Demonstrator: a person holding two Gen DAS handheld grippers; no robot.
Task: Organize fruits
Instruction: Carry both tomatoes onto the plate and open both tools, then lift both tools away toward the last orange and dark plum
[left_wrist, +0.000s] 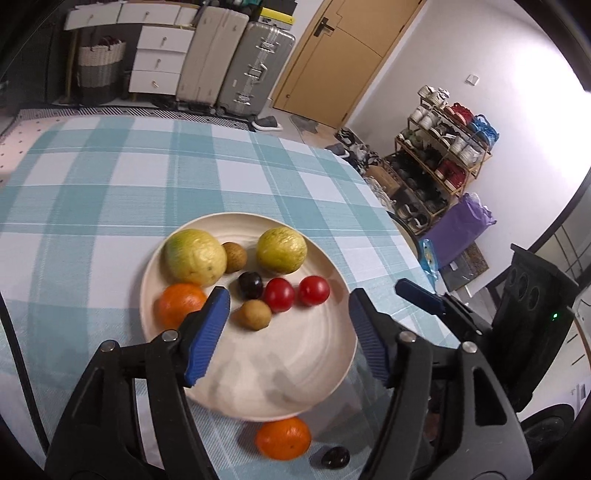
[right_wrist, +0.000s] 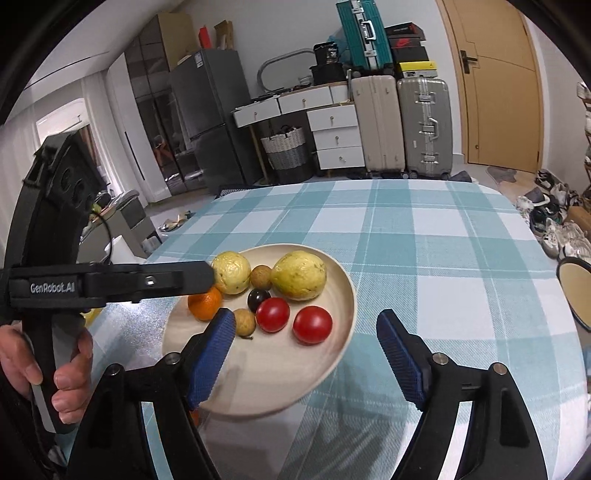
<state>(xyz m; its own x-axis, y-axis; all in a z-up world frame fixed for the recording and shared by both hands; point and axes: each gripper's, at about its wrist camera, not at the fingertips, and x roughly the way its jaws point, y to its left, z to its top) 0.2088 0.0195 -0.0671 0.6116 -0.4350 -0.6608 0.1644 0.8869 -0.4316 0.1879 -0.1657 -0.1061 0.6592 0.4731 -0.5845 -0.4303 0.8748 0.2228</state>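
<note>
a cream plate (left_wrist: 334, 369) sits on the checked tablecloth (left_wrist: 110, 177) near the table's near edge, toward its right corner in the left wrist view. on the plate's far half lie two yellow-green guavas (left_wrist: 195, 257) (left_wrist: 282, 250), round with no clear long axis, and a brown longan (left_wrist: 234, 257) between them. nearer the middle are a dark plum (left_wrist: 250, 284), two red tomatoes (left_wrist: 279, 294) (left_wrist: 314, 290) side by side, a second longan (left_wrist: 253, 314) and an orange (left_wrist: 180, 303) by the left rim. off the plate, just beside its near rim, rest another orange (left_wrist: 283, 437) and a dark fruit (left_wrist: 335, 457). the left gripper (left_wrist: 288, 332) hangs over the plate, jaws parted, nothing between them. the right gripper (right_wrist: 306, 354) also stands wide and empty, over the plate's right rim. a hand (right_wrist: 48, 373) grips the left tool's handle.
</note>
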